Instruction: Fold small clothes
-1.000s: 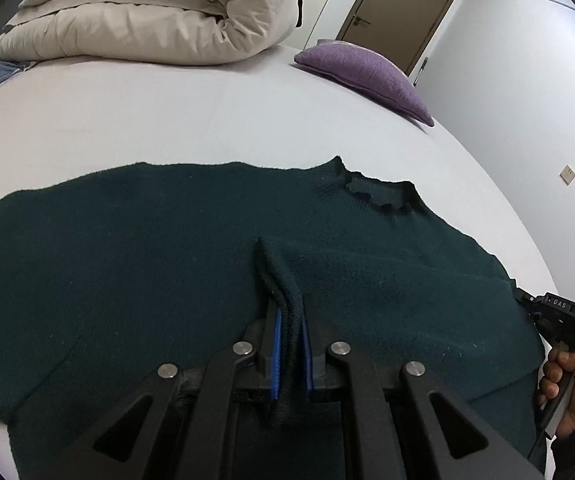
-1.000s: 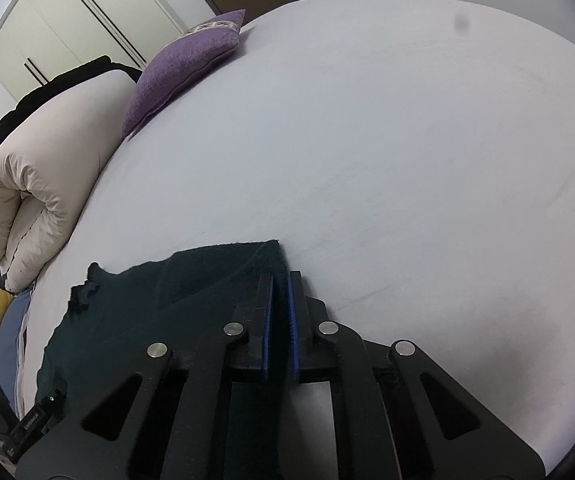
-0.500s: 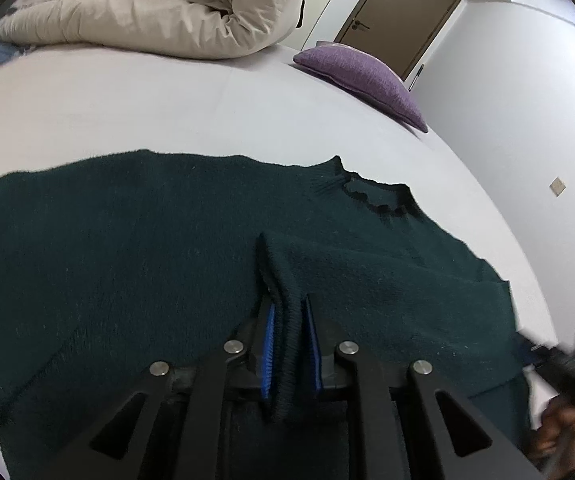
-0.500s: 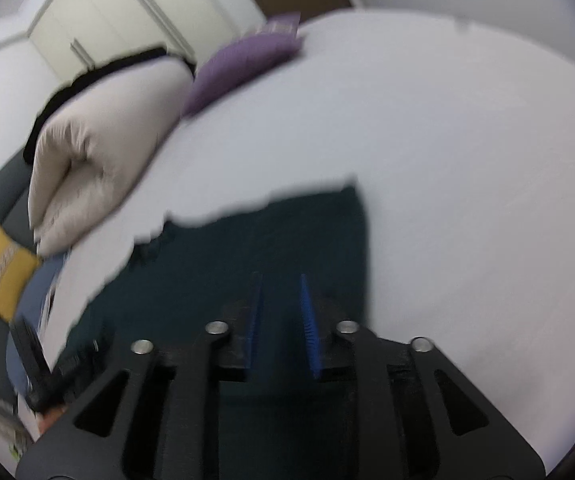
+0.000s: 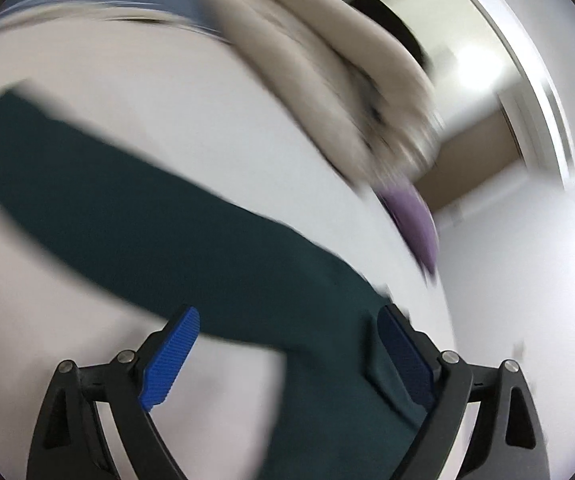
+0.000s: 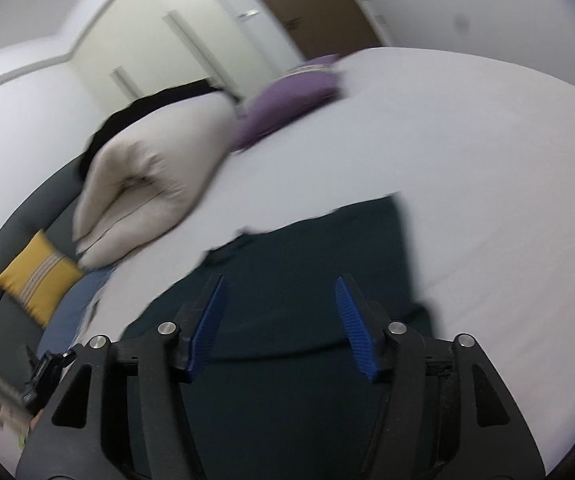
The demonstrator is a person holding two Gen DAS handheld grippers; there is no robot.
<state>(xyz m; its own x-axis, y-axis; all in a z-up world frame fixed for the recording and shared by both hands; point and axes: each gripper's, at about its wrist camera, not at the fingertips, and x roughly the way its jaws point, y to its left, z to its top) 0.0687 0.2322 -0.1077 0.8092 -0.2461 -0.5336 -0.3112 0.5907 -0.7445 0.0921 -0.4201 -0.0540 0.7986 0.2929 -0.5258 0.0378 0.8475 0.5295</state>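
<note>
Above the dark green sweater (image 6: 299,256), both the left gripper (image 5: 287,320) and right gripper (image 6: 279,292) have just opened, holding nothing.

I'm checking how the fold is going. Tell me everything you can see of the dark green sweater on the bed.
The dark green knit sweater lies flat on the white bed sheet, soft and matte, blurred in both views. In the right wrist view its neckline points toward the beige duvet and one straight folded edge runs along its right side. In the left wrist view a long band of it stretches across the sheet. Neither pair of tongs grips it: the left tongs and right tongs have just been opening, with nothing pinched between them.
</note>
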